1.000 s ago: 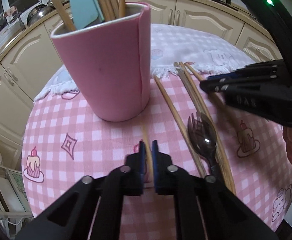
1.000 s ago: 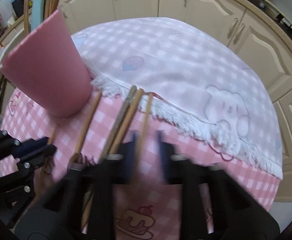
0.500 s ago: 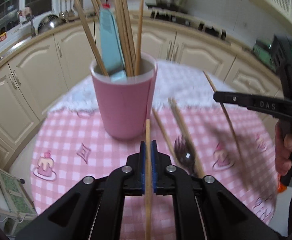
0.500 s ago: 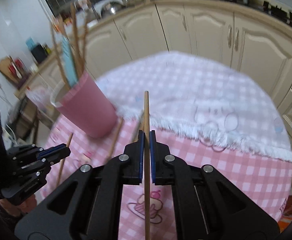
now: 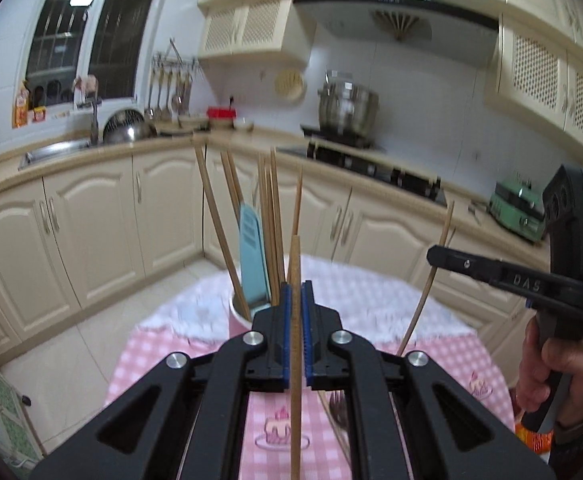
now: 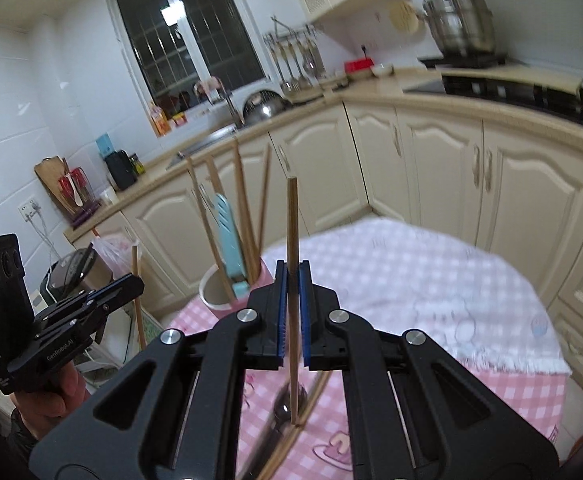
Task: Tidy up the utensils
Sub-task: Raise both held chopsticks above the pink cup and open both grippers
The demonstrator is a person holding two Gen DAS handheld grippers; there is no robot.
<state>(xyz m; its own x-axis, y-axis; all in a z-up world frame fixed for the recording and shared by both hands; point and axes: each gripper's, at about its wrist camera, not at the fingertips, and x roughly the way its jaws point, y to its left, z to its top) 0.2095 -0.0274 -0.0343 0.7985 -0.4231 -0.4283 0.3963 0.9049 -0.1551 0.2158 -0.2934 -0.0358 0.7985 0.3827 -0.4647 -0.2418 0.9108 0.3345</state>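
Each gripper is clamped on one wooden chopstick: the left gripper (image 5: 295,300) on chopstick (image 5: 295,360), the right gripper (image 6: 292,280) on chopstick (image 6: 291,240), both above the tabletop (image 6: 411,264). The pink cup (image 6: 215,292) already holds several utensils. A spoon (image 6: 287,404) and more sticks lie unsorted.

Lettering on the two grippers

The right gripper (image 5: 435,254), seen from the left wrist, carries pale letters "DAS" along its black finger. The left gripper (image 6: 135,282), seen from the right wrist, has "GenRobot.AI" printed small on its black body. Nothing else is legible.
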